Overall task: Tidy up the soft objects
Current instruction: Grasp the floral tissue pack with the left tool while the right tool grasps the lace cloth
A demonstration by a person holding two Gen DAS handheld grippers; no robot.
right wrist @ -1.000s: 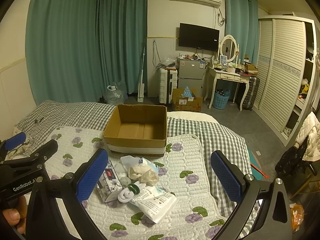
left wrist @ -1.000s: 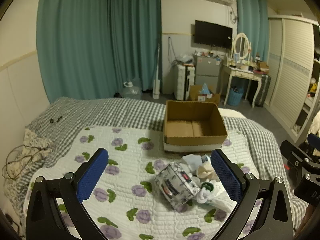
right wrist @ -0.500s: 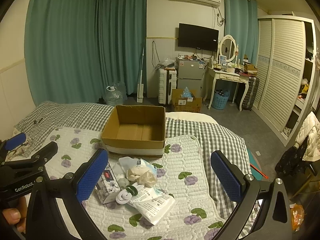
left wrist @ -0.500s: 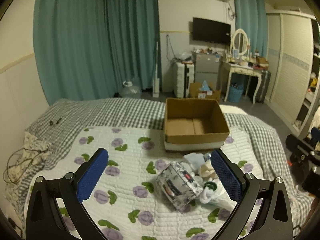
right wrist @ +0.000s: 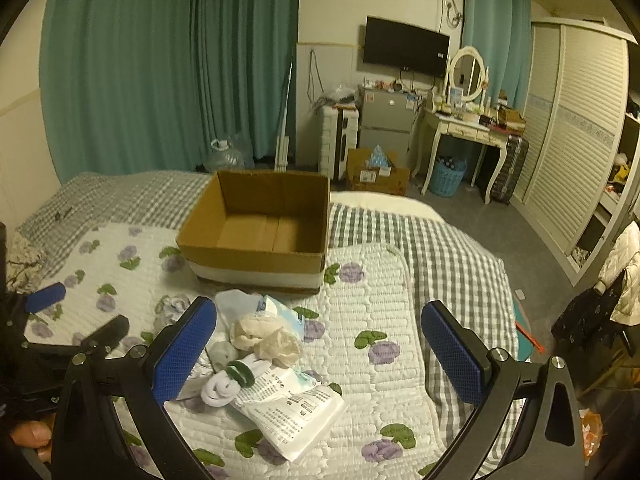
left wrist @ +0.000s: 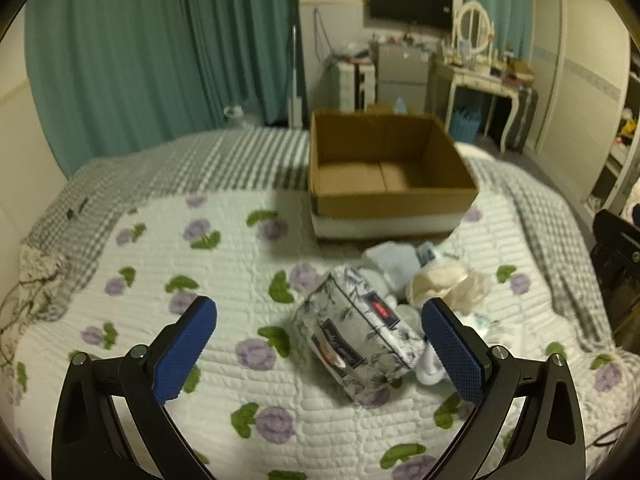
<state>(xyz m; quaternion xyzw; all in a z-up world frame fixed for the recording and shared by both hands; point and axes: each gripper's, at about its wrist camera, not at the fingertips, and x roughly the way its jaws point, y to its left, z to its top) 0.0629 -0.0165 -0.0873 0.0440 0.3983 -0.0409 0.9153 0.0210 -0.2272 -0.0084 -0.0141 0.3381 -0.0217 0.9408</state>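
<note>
A pile of soft things lies on the flowered quilt in front of an open cardboard box (left wrist: 390, 176) (right wrist: 256, 232). It holds a grey patterned tissue pack (left wrist: 358, 340), a cream cloth bundle (left wrist: 448, 284) (right wrist: 266, 338), a pale blue cloth (left wrist: 394, 258), rolled white socks with a green band (right wrist: 230, 380) and a white printed plastic pack (right wrist: 292, 412). My left gripper (left wrist: 320, 346) is open, its jaws on either side of the tissue pack and just short of it. My right gripper (right wrist: 318, 344) is open and empty above the right side of the pile.
The bed has a grey checked blanket (right wrist: 452, 248) under the quilt (left wrist: 224, 272). Teal curtains, a dressing table (right wrist: 460, 124), a small fridge and a slatted wardrobe (right wrist: 576, 132) stand beyond the bed. A dark garment hangs at the right (right wrist: 592, 312).
My left gripper has moved forward and down towards the tissue pack, which now sits between its jaws. My right gripper has drifted slightly forward over the pile. Nothing has been picked up.
</note>
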